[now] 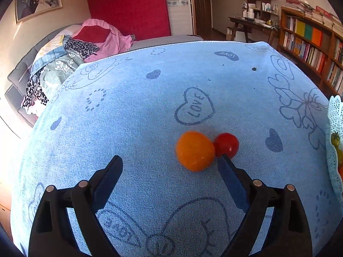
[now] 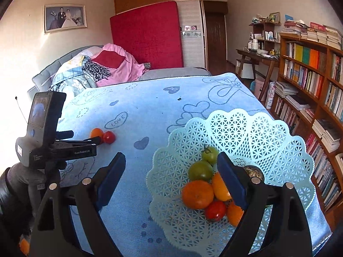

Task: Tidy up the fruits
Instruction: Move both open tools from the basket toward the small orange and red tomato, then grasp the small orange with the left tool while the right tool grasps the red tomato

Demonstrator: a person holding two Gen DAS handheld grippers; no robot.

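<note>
Currently we list, left wrist view: our left gripper (image 1: 170,163), jaws spread wide and holding nothing, low in the frame over the table (image 1: 133,115) with its blue heart-print cloth. Just ahead of its right finger lie an orange tomato (image 1: 195,151) and a red tomato (image 1: 226,144), touching each other, right of centre. At the right edge we see a sliver of the pale lattice basket (image 1: 334,115).

Right wrist view: our right gripper (image 2: 171,165), jaws likewise released and empty, low in the frame above the basket's near rim. The basket sits at lower right and holds two green tomatoes (image 2: 201,170), a large orange fruit (image 2: 197,193), a yellow-orange one (image 2: 219,187), a red one (image 2: 215,209) and a small orange one (image 2: 234,213), piled together. At left of the frame, the left gripper points at the loose pair.
</note>
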